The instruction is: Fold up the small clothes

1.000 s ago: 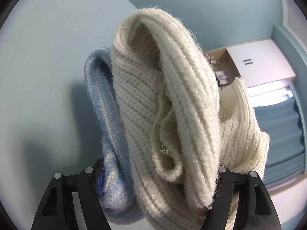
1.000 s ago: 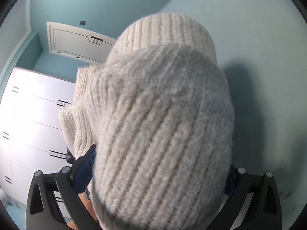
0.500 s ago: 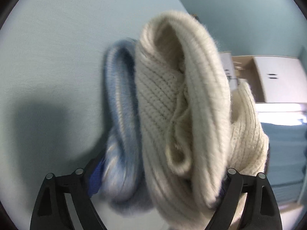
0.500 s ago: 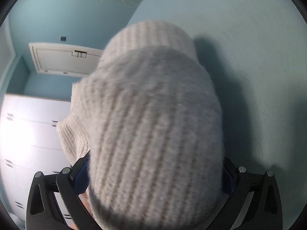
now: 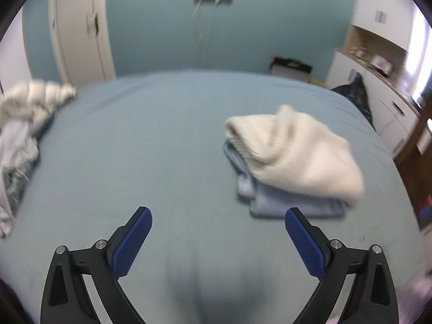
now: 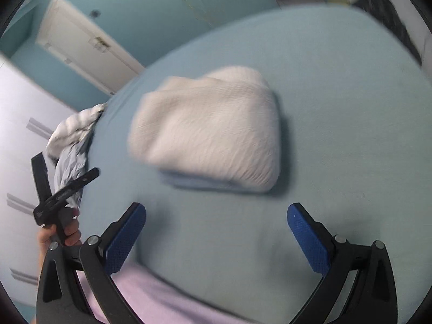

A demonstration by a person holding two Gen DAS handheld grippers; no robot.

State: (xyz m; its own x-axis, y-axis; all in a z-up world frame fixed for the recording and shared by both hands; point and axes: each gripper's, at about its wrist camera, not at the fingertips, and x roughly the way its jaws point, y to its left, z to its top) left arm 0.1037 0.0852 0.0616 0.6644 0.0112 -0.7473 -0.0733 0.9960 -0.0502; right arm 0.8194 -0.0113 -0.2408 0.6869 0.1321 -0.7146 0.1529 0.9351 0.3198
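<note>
The cream knitted garment (image 5: 294,154) lies folded on top of a folded pale blue one (image 5: 291,202), both resting on the blue bed sheet (image 5: 151,140). My left gripper (image 5: 218,226) hangs above the sheet, just short of the stack, its jaws opening wide with nothing between them. My right gripper (image 6: 216,226) is likewise spread and empty. A crumpled heap of white and grey clothes (image 5: 21,124) sits well apart at the bed's edge.
</note>
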